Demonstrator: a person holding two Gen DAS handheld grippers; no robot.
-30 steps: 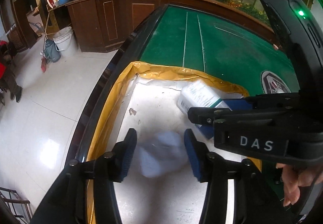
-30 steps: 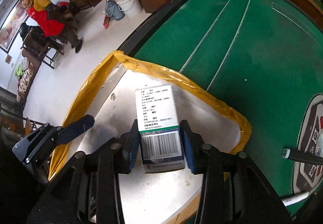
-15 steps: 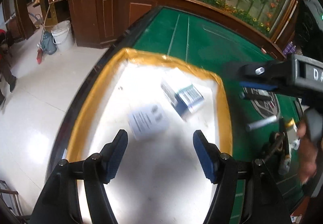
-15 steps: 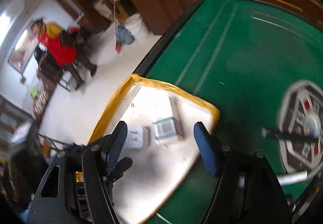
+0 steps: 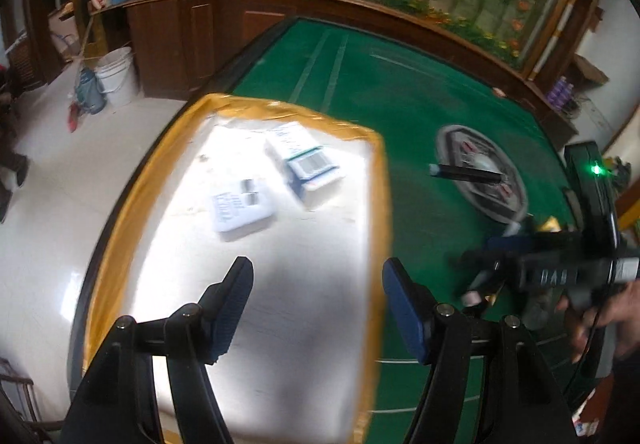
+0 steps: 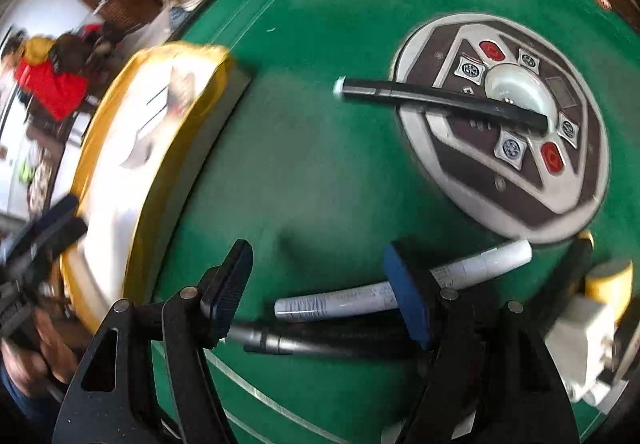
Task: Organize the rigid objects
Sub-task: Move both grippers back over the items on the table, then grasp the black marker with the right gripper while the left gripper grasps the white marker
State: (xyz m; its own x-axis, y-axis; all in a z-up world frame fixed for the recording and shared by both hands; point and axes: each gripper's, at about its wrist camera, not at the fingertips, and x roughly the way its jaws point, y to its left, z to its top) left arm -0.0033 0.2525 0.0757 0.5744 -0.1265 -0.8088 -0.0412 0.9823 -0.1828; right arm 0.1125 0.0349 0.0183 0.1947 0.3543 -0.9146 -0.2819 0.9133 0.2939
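Note:
A shallow tray with a yellow taped rim [image 5: 379,204] sits at the left edge of the green felt table. Two boxes lie loose on its white floor: a flat white box [image 5: 240,209] and a blue-and-white box with a barcode [image 5: 309,165]. My left gripper [image 5: 318,304] hovers open over the tray's near part, nothing between its fingers. My right gripper [image 6: 316,284] hangs open over the felt, right of the tray [image 6: 208,60]. A white marker [image 6: 352,300] and a black pen [image 6: 320,340] lie just under it. Neither is gripped.
Another black pen [image 6: 440,100] lies across the round control panel [image 6: 520,172] set in the table's middle. A white and yellow object [image 6: 580,336] rests at the right. Wooden cabinets, buckets and a seated person stand off to the left beyond the table.
Both grippers let go of their boxes, which now lie in the tray. The left one pulled back from the tray's far end. The right one swung right, out over the felt and pens.

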